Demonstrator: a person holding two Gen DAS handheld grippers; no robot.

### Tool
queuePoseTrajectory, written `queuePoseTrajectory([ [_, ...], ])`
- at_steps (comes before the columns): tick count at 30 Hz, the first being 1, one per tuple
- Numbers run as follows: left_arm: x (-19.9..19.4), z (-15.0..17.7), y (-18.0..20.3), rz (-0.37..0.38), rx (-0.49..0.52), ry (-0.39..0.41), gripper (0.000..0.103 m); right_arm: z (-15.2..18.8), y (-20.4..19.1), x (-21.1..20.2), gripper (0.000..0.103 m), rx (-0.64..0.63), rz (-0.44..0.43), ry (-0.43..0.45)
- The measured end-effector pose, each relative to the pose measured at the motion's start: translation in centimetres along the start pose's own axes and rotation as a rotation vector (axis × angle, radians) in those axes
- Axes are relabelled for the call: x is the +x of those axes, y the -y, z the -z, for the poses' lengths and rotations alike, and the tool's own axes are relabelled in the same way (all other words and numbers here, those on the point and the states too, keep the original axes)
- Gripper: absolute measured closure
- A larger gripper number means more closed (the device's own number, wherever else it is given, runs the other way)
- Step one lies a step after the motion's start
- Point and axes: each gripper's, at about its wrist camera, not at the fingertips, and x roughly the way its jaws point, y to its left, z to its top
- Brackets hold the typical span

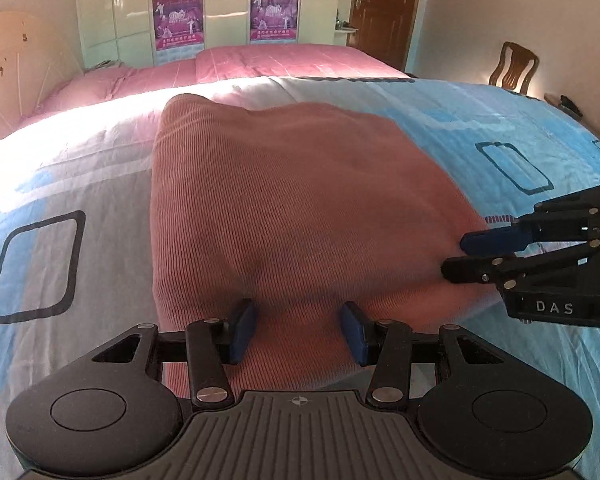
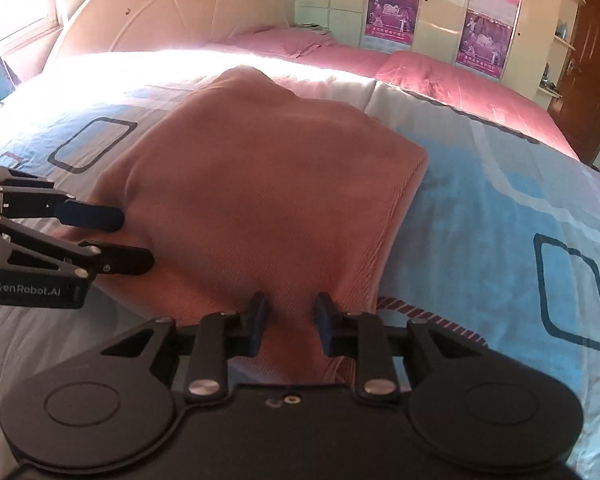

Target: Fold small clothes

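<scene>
A bed point(image 1: 480, 120) with a blue, white and grey patterned cover fills most of both views. On it lies a folded salmon-pink ribbed garment point(image 1: 284, 200), flat near the middle. The left gripper point(image 1: 298, 332) sits over the garment's near edge, fingers apart with cloth between them, unpinched. The right gripper point(image 2: 288, 322) stands likewise at the garment's near right corner, fingers apart

Left tool point(image 1: 296, 330) jaws parted wide; right tool point(image 2: 290, 322) parted narrower.
</scene>
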Motion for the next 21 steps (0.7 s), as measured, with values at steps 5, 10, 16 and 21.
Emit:
queuePoseTrajectory([
  [5, -0.8, 0.8, 0.4, -0.012, -0.002, -0.009, 0.056, 0.6, 0.0, -0.3, 0.077, -0.016, -0.005, -0.011],
  [10, -4.1, 1.7, 0.0, -0.088, 0.015, 0.067, 0.006, 1.1, 1.8, -2.9, 0.05, 0.082, -0.057, 0.055],
  [16, -3.9, -0.3, -5.3, -0.053, -0.1, 0.101, 0.006, 1.1, 8.4, -2.1, 0.056, 0.419, -0.158, 0.113],
  [21, -1.2, -1.6, -9.6, 0.052, -0.258, 0.086, 0.006, 1.3, 12.8, 1.0, 0.057, 0.669, -0.286, 0.123],
])
